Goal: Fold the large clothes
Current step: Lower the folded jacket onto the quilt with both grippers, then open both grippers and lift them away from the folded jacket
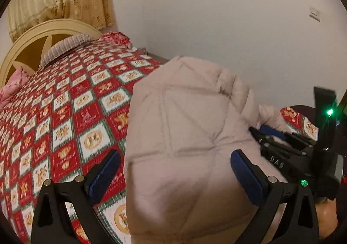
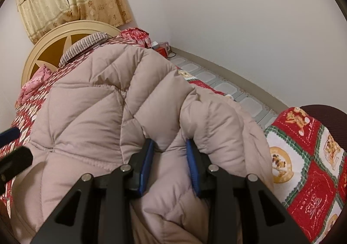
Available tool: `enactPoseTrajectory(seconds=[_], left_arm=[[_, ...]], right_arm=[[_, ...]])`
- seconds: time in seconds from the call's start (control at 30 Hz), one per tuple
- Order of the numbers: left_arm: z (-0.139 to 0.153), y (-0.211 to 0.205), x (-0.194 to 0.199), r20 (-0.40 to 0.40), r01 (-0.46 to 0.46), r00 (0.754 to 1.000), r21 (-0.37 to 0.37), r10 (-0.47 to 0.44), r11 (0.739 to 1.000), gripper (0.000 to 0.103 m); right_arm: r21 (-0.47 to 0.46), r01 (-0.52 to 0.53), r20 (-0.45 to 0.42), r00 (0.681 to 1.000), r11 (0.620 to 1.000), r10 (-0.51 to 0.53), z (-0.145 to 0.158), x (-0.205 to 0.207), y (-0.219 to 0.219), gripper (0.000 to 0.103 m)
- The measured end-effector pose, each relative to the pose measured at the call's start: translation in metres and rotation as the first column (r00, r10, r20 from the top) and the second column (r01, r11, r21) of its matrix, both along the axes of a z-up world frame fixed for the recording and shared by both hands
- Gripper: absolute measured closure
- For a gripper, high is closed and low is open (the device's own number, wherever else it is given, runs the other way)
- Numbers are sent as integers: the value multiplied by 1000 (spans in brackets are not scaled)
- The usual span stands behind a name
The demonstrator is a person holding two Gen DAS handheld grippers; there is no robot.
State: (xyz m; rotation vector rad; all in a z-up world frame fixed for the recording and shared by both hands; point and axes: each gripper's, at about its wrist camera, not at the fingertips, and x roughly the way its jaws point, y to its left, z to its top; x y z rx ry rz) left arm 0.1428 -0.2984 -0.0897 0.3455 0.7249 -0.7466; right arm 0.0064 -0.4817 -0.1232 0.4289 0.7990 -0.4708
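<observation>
Both wrist views: close above the puffy jacket [image 1: 184, 135] [image 2: 104, 118], angled downward toward the headboard [image 1: 32, 49] [image 2: 65, 40]; shared: jacket, headboard, bedspread [image 1: 65, 114] [image 2: 303, 157].

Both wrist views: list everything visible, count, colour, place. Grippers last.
puffer jacket: 1, beige-pink quilted, heaped on the bed
bedspread: 1, red, white and green check, covering the bed
headboard: 1, cream and brown, far end
pillow: 1, striped, against headboard
curtains: cream-gold, behind headboard
pink cloth: 1, by headboard
left gripper: black, blue pads, open around jacket
right gripper: shut on jacket fold
</observation>
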Motion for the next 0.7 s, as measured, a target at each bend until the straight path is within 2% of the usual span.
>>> enactPoseTrajectory(seconds=[0.17,0.33,0.4,0.43,0.53,0.6,0.7], left_arm=[[-22,1,-3,-31,-29,999,19,30,999,1],[-25,1,-5,-34,-23,999,51,24,998,1],[-23,2,-7,-15,-23,1000,57,24,998,1],[-23,1,-8,-8,-23,1000,58,24,998,1],[-19,3,-11,8,-35,999,57,34,998,1],[-15,5,-16,27,-43,999,62,42,997,1],[-8,9,-28,68,-38,997,83,33,996,1]], right_arm=[[-68,7,-22,1000,998,-9,6,-4,12,69],[-115,-1,-73,997,993,-7,17,-7,25,66],[-110,17,-50,999,994,-23,26,-18,30,59],[-93,27,-9,1000,995,-28,33,-30,35,53],[-61,33,92,995,998,-28,44,-65,52,45],[-61,35,96,995,998,-29,38,-83,63,45],[-29,17,66,998,999,-15,25,-84,64,41]])
